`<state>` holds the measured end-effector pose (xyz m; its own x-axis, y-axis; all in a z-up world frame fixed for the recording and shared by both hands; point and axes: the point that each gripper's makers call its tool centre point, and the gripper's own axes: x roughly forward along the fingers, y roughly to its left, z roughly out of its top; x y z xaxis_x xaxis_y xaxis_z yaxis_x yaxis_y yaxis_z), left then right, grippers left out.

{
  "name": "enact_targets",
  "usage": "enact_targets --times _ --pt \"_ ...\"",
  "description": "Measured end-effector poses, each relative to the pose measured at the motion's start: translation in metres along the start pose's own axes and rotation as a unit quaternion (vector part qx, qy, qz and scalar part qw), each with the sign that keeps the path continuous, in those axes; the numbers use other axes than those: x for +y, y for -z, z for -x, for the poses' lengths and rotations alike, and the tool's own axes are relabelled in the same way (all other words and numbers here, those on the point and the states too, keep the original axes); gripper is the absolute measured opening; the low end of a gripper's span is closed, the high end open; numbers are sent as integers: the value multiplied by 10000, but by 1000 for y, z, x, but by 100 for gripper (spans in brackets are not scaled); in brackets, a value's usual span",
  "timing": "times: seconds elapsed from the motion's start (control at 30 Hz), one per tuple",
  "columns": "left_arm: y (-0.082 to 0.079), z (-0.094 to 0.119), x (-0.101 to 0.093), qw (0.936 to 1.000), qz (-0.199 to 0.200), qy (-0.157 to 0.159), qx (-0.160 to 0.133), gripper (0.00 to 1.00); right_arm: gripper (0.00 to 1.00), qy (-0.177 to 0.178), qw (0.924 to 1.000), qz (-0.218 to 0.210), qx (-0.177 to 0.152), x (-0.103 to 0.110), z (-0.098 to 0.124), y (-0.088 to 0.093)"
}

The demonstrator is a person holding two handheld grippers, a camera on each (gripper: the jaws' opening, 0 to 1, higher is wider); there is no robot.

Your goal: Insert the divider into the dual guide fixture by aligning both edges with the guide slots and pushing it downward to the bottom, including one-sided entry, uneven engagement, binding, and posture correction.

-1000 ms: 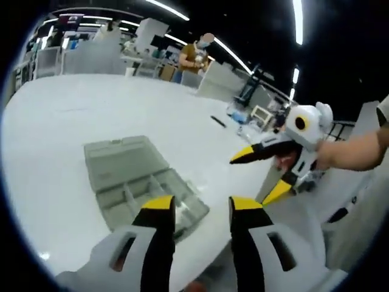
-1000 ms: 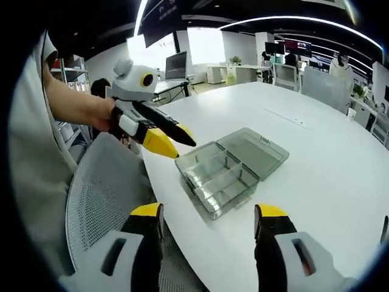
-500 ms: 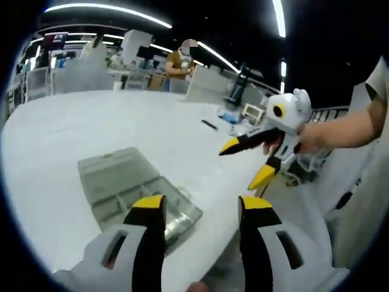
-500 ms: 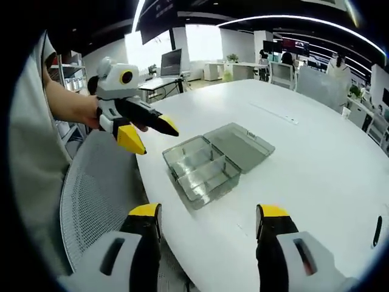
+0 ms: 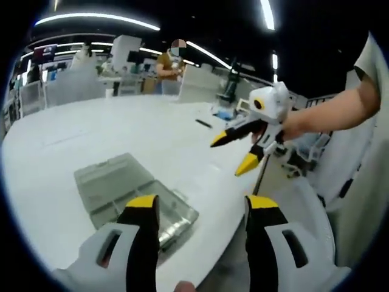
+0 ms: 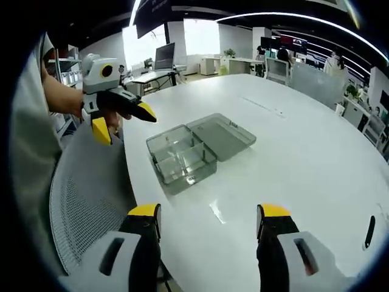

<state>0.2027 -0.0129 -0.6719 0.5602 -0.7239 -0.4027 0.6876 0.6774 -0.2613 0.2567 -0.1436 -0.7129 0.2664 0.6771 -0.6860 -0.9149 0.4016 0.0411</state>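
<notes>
Both claws are spread apart and empty: left gripper (image 5: pixel 197 210), right gripper (image 6: pixel 209 219). The clear fixture box (image 6: pixel 181 157) sits lid-open near the table's (image 6: pixel 304 152) edge. Approach squarely; can't spot the divider yet.

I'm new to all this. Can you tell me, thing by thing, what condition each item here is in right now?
Clear plastic box: open, sitting on the table.
Lid: flipped back, lying flat beside the box.
Left tool: open, holding nothing.
Right tool: open, holding nothing.
White table: bare around the box.
</notes>
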Motion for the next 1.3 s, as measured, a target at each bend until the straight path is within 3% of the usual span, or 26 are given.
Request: enact_targets --times 0.4,0.93,1.3 --pt "3 -4 -2 9998 -176 13 127 59 60 9 9998 111 181 -27 -5 17" --pt "4 -11 -5 9990 -394 58 189 64 59 182 9987 -12 468 -59 3 57" --pt "3 -14 -6 9987 -446 63 229 66 58 207 9965 144 791 -73 9 83"
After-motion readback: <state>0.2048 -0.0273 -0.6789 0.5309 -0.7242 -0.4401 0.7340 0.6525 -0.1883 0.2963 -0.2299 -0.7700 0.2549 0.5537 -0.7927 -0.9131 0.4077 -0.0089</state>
